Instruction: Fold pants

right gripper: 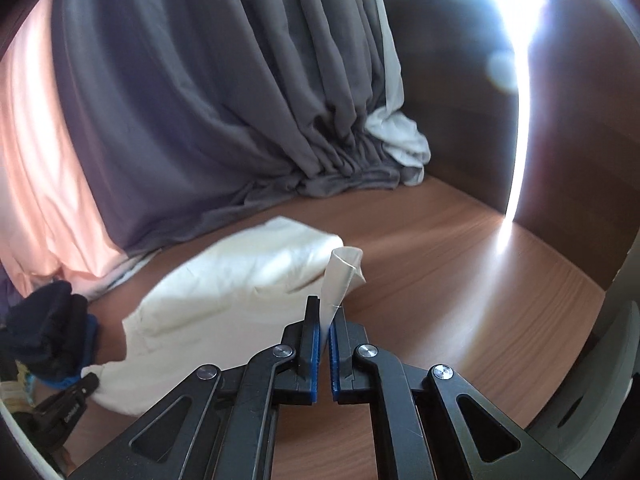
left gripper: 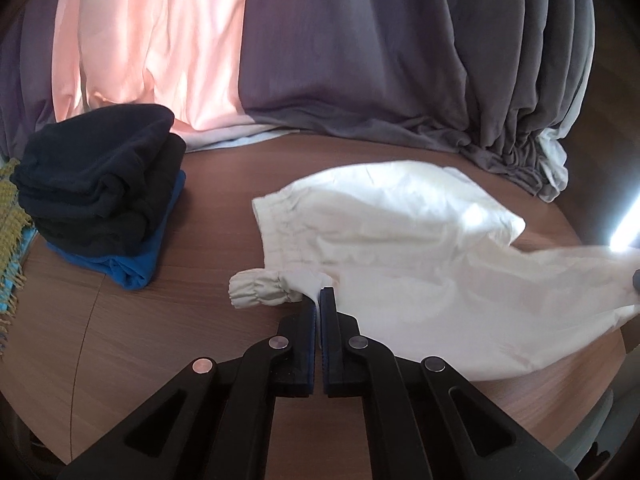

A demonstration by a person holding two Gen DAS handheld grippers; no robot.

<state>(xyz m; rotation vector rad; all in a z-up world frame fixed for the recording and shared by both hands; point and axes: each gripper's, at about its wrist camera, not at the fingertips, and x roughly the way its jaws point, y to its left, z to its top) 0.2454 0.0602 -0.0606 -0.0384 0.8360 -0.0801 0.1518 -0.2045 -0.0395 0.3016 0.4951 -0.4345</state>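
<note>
Jaws of left gripper (left gripper: 320, 298) pinched nearly closed on thin fold of white pants (left gripper: 400, 240), just beside gathered elastic cuff (left gripper: 260, 286). Jaws of right gripper (right gripper: 325, 312) likewise clamped on another edge of pants, fabric strip standing upright between blue pads (right gripper: 316, 336). Pants spread rumpled across wooden table (left gripper: 180, 320), partly lifted at gripped ends. Stack of folded dark clothes (left gripper: 100, 176) on blue garment (left gripper: 132, 268) at left, apart from pants. Grey curtain (left gripper: 380, 60) and pink curtain (left gripper: 152, 40) behind, hems resting on table.
</note>
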